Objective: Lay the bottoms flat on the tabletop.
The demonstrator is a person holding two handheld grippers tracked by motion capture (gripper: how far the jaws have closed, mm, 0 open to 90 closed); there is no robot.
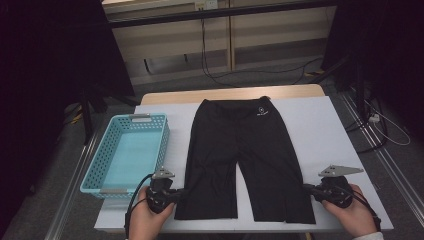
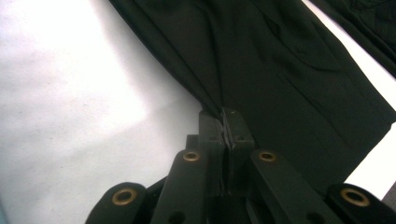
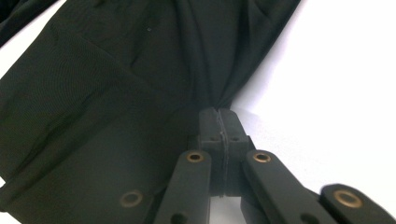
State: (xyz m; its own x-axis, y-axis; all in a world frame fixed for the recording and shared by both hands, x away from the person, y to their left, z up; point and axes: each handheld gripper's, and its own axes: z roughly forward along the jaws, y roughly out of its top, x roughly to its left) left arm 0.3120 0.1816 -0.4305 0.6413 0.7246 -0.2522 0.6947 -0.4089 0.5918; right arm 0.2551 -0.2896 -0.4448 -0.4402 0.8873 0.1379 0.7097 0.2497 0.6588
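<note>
Black shorts (image 1: pixel 245 155) flat on worktop (image 1: pixel 320 130), outer leg edges pinched between closed fingers of left gripper (image 1: pixel 181 194) and right gripper (image 1: pixel 306 188); thin bite risks fabric slipping out if hands lift unevenly.

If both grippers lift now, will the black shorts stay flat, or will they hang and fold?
The shorts will probably sag in the middle: the cloth already bunches into folds where the left gripper pinches it. They look thin, so likely light. Each gripper holds only a small bit of one outer leg edge, as at the right gripper, so the cloth might slip.
</note>
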